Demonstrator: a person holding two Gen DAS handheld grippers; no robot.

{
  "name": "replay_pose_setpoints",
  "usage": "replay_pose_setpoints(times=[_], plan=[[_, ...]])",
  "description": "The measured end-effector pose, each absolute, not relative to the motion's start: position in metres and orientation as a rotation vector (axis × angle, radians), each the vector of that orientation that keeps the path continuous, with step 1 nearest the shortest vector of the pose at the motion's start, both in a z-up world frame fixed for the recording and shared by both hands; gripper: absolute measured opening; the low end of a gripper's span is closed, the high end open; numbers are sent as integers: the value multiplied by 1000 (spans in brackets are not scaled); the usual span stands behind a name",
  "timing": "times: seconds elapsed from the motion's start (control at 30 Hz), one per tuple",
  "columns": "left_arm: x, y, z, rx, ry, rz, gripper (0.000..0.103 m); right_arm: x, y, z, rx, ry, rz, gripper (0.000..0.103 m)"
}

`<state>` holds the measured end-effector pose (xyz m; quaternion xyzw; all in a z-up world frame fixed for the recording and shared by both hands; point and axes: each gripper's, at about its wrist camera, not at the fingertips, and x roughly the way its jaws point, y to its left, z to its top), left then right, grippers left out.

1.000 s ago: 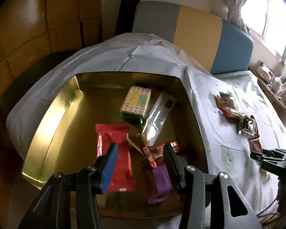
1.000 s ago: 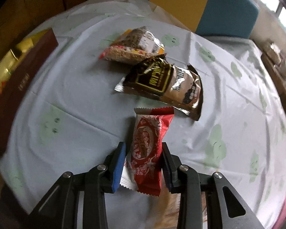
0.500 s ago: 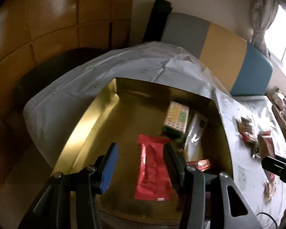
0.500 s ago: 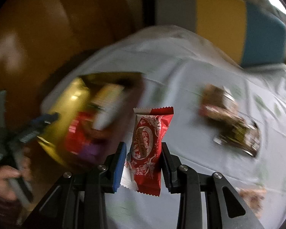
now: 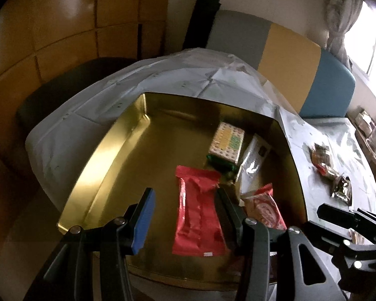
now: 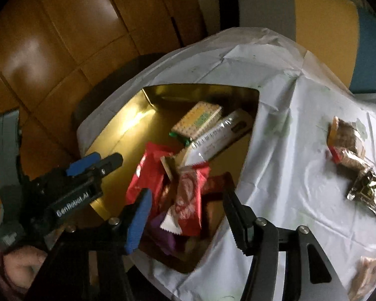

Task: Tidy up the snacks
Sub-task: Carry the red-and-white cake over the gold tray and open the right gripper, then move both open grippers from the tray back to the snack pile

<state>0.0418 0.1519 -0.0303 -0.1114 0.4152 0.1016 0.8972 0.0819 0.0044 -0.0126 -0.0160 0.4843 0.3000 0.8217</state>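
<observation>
A gold tray (image 5: pixel 100 165) (image 6: pixel 127 128) on the white-clothed table holds several snacks: a long red packet (image 5: pixel 198 215) (image 6: pixel 148 173), a cracker pack (image 5: pixel 226 141) (image 6: pixel 198 120), a silver-white packet (image 5: pixel 253 160) (image 6: pixel 220 135) and a purple one (image 6: pixel 163 235). A red-and-white snack packet (image 6: pixel 188 198) (image 5: pixel 263 208) lies on the pile, between but free of my right gripper's (image 6: pixel 188 213) open jaws. My left gripper (image 5: pixel 185 215) is open and empty above the tray's near edge; it also shows in the right wrist view (image 6: pixel 92 163).
More snack packets (image 6: pixel 356 165) (image 5: pixel 331 175) lie on the tablecloth (image 6: pixel 288 150) right of the tray, another near the front right (image 6: pixel 368 273). A grey, yellow and blue bench back (image 5: pixel 288 57) stands behind the table; a dark chair (image 5: pixel 62 95) at left.
My right gripper carried the red-and-white packet from the table over the tray, opened and let it go onto the pile. My left gripper drew back and stayed open.
</observation>
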Motion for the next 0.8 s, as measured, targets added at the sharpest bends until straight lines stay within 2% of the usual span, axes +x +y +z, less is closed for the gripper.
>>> replay_pose_setpoints(times=[0.8], plan=[[38, 106, -20, -114, 852, 134, 50, 73, -91, -1, -85, 947, 432, 62]])
